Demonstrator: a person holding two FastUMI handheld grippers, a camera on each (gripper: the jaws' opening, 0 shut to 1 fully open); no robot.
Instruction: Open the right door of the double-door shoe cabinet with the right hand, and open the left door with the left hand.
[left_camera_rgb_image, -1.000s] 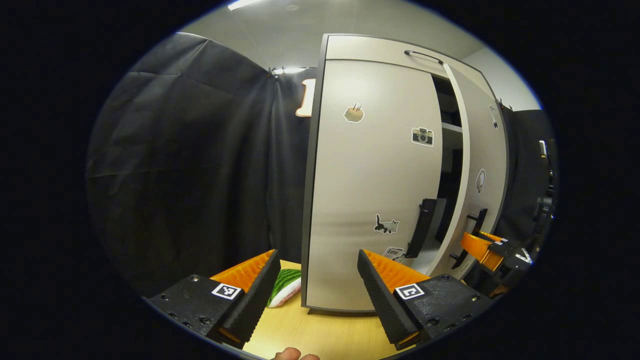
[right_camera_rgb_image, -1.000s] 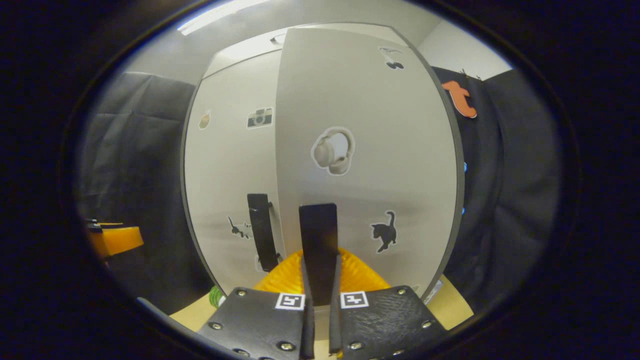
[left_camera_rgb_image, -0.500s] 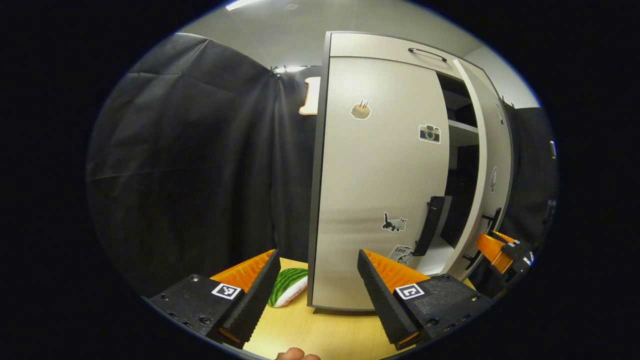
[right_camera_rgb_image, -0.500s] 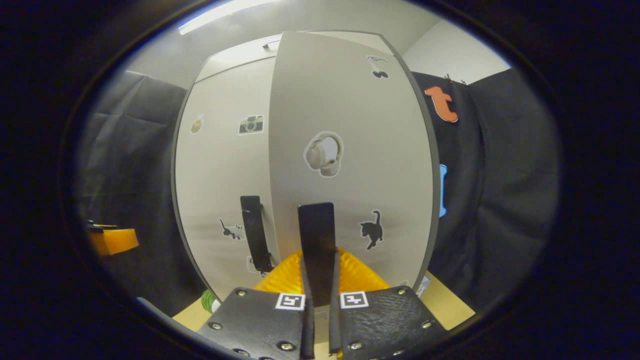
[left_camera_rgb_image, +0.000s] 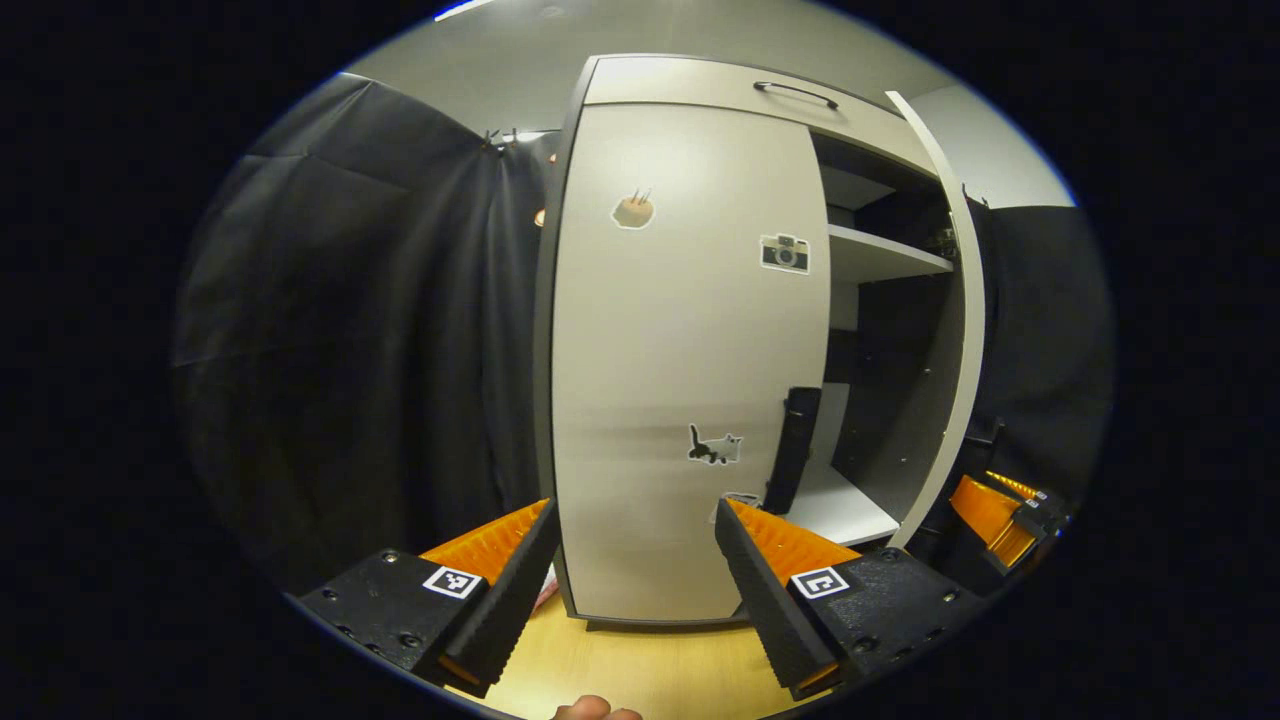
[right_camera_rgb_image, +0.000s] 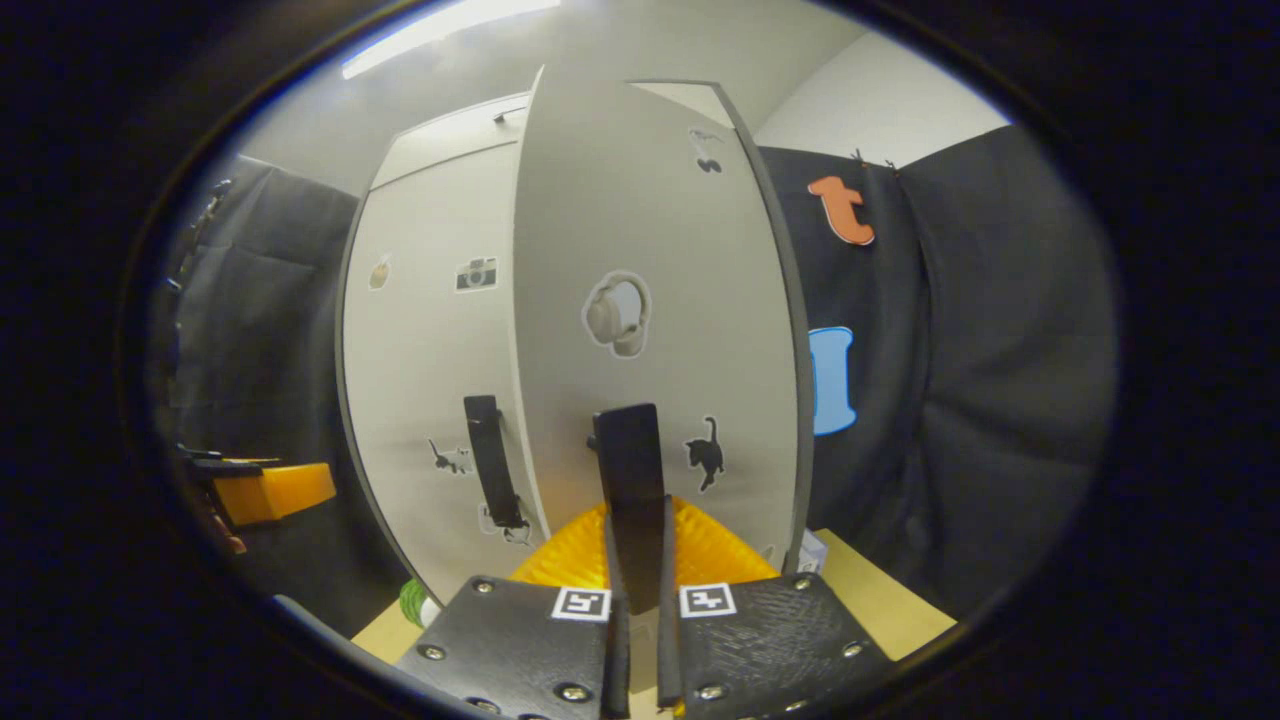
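The shoe cabinet's left door (left_camera_rgb_image: 680, 350) is closed, its black handle (left_camera_rgb_image: 795, 450) on its right edge. My left gripper (left_camera_rgb_image: 635, 575) is open in front of that door, short of the handle and holding nothing. The right door (right_camera_rgb_image: 640, 250) stands swung out, seen edge-on in the left gripper view (left_camera_rgb_image: 955, 330). My right gripper (right_camera_rgb_image: 637, 560) is shut on the right door's black handle (right_camera_rgb_image: 630, 480), and its orange body appears at the right (left_camera_rgb_image: 1000, 505). In the right gripper view the left door (right_camera_rgb_image: 430, 330), its handle (right_camera_rgb_image: 487, 460) and the left gripper (right_camera_rgb_image: 265, 492) are at the left.
Inside the open half there is a white shelf (left_camera_rgb_image: 880, 255) and a white bottom board (left_camera_rgb_image: 840, 505). The cabinet stands on a wooden surface (left_camera_rgb_image: 640, 670). A green-and-white object (right_camera_rgb_image: 410, 600) lies by the cabinet's left foot. Black cloth walls stand on both sides.
The right door has swung further out with my right gripper on its handle, showing more of the inside. My left gripper has shifted to face the left door more squarely.
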